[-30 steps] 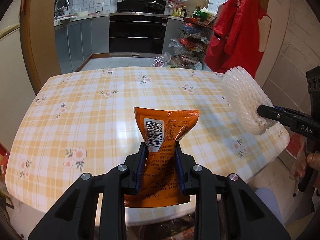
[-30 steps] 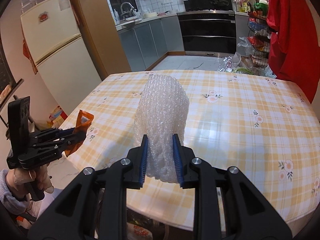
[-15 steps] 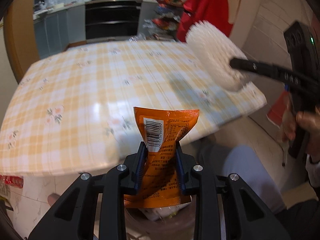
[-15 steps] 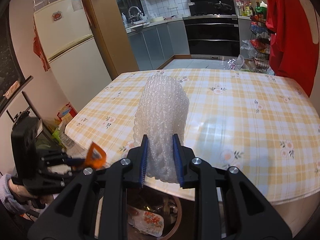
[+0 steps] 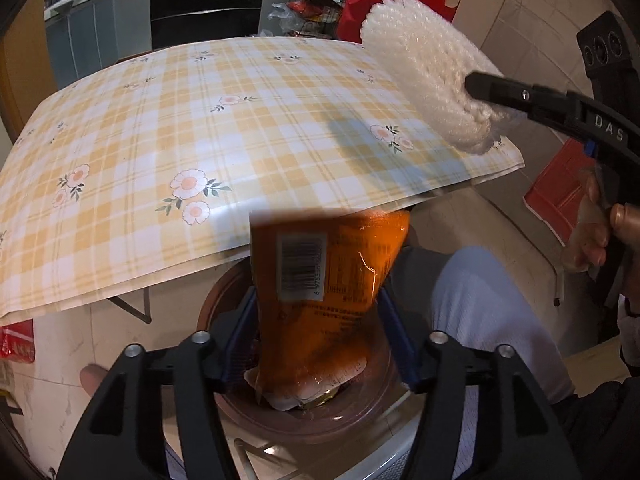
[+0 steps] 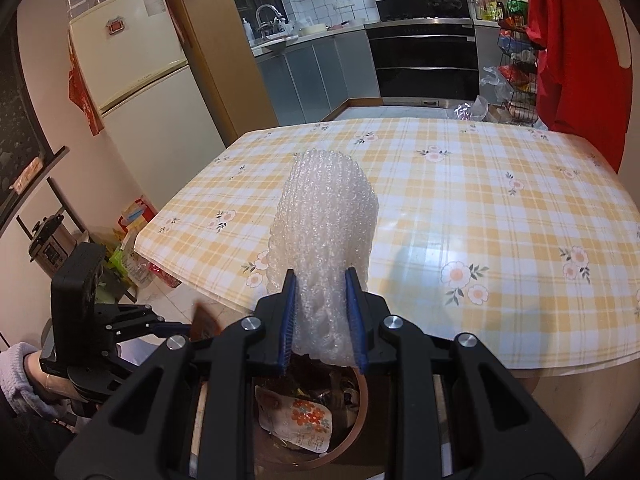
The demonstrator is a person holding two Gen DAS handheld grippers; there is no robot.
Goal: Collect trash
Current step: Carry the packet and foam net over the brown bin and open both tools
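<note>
My left gripper point(image 5: 318, 332) stands open over a brown trash bin point(image 5: 224, 300) below the table edge. An orange snack wrapper point(image 5: 320, 280) hangs blurred between its spread fingers, its lower end at the bin's mouth. My right gripper point(image 6: 322, 316) is shut on a white bubble-wrap roll point(image 6: 326, 220) and holds it above the table's near edge, over the same bin point(image 6: 352, 436), which holds paper trash. The roll point(image 5: 432, 88) and the right gripper show in the left wrist view at the upper right. The left gripper point(image 6: 172, 326) shows at the lower left of the right wrist view.
The table with the yellow checked floral cloth point(image 5: 200, 120) fills the middle. A fridge point(image 6: 140, 80) stands left, kitchen cabinets and an oven point(image 6: 424, 60) behind, red clothing point(image 6: 576, 60) and a wire rack at right. A person's legs point(image 5: 488, 312) are beside the bin.
Both grippers moved back off the table and down over the bin. The left gripper's fingers spread apart and the orange wrapper slipped lower. The right gripper kept hold of the roll.
</note>
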